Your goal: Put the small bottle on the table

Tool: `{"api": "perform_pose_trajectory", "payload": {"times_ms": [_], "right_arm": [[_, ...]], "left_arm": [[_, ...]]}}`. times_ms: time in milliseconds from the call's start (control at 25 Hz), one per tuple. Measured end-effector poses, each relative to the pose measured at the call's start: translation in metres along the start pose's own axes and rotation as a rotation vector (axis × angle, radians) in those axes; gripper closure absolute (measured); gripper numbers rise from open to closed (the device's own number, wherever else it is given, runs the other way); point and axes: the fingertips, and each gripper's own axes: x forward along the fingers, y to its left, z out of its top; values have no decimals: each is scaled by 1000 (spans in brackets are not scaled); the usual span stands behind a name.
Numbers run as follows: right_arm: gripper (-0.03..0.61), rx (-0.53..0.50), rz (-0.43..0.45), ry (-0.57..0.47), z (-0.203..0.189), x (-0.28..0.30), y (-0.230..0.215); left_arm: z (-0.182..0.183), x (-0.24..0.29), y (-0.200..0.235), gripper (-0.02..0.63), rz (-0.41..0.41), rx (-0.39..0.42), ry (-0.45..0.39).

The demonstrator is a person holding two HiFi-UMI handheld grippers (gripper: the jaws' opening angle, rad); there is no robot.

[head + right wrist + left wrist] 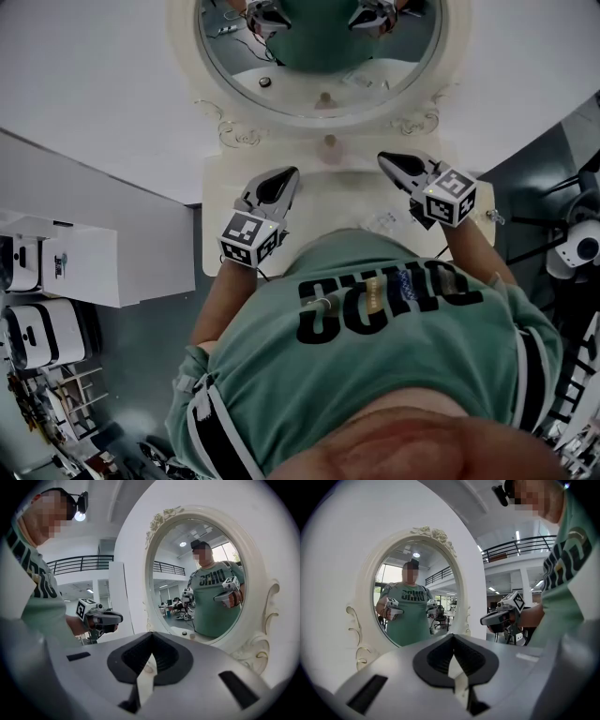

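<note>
My shirt (394, 375) fills the foreground. Beyond it, my left gripper (289, 176) and right gripper (386, 161) hover clenched and empty. The bottle (330, 148) stands upright at the table's (220, 225) back edge, ahead between them, neither clearly nearer.

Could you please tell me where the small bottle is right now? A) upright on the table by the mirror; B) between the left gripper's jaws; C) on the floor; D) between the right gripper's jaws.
A: the small bottle stands on the table at the foot of the mirror, while the left gripper and right gripper are shut, empty.
</note>
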Motion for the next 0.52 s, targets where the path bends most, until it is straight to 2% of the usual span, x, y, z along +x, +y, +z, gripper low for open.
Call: {"api": "perform_pose_trajectory", "payload": {"times_ms": [520], "right_arm": [[584, -7, 2, -3, 0, 0, -4]], "left_arm": [[-1, 2, 2, 604, 8, 1, 2]]}}
